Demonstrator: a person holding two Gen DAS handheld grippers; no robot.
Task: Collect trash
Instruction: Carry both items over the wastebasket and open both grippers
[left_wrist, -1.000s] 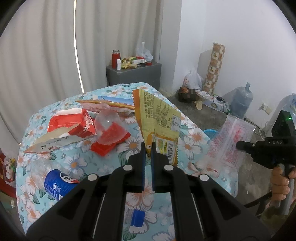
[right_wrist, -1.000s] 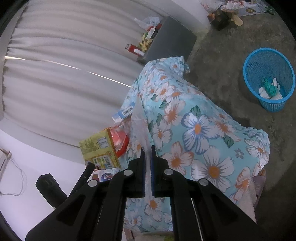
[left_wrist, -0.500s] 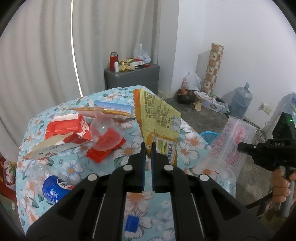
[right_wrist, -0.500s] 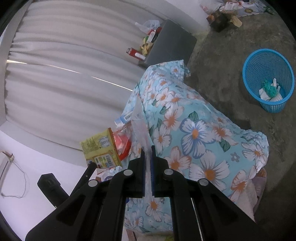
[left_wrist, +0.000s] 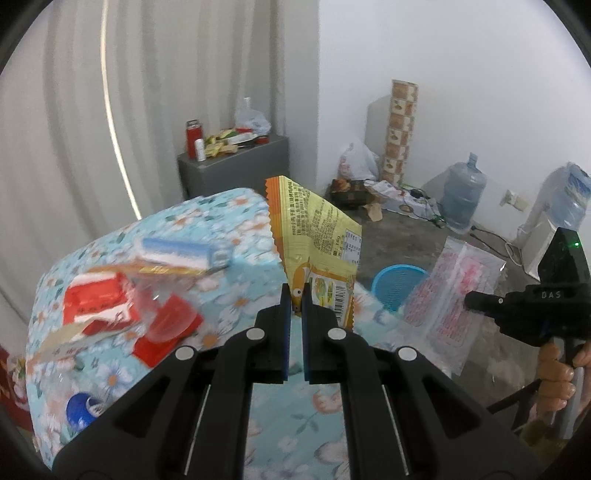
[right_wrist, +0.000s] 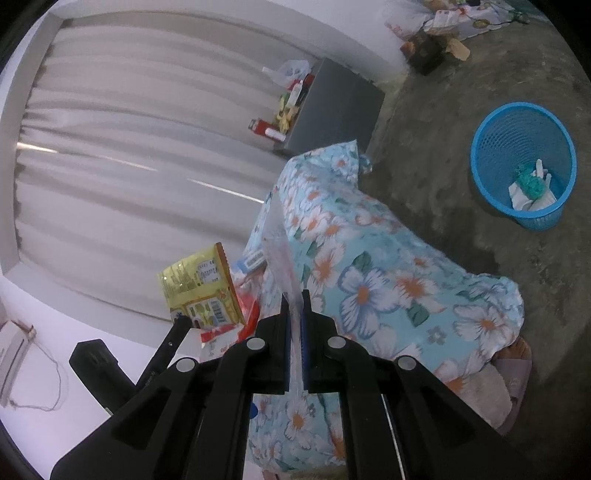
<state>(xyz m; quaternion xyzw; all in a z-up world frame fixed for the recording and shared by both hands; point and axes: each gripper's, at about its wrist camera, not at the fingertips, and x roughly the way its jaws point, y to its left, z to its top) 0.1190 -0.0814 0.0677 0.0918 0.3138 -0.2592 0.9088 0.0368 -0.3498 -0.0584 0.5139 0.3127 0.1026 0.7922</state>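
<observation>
A yellow and orange snack wrapper (left_wrist: 317, 243) is held upright, clear of the floral tablecloth (left_wrist: 236, 206), a clear plastic bag with pink print (left_wrist: 450, 295) is held beside it, and a blue mesh basket (right_wrist: 524, 162) containing some scraps is seen on the floor.

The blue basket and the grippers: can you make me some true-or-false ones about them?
1. The left gripper is shut on a yellow snack wrapper. True.
2. The right gripper is open and holds nothing. False: it is shut on a clear plastic wrapper.
3. The blue basket stands on the floor, beside the table. True.
4. The blue basket is empty. False: some white and green trash already lies in it.
5. The flowered tablecloth is plain red. False: it is light blue with white and orange flowers.
</observation>
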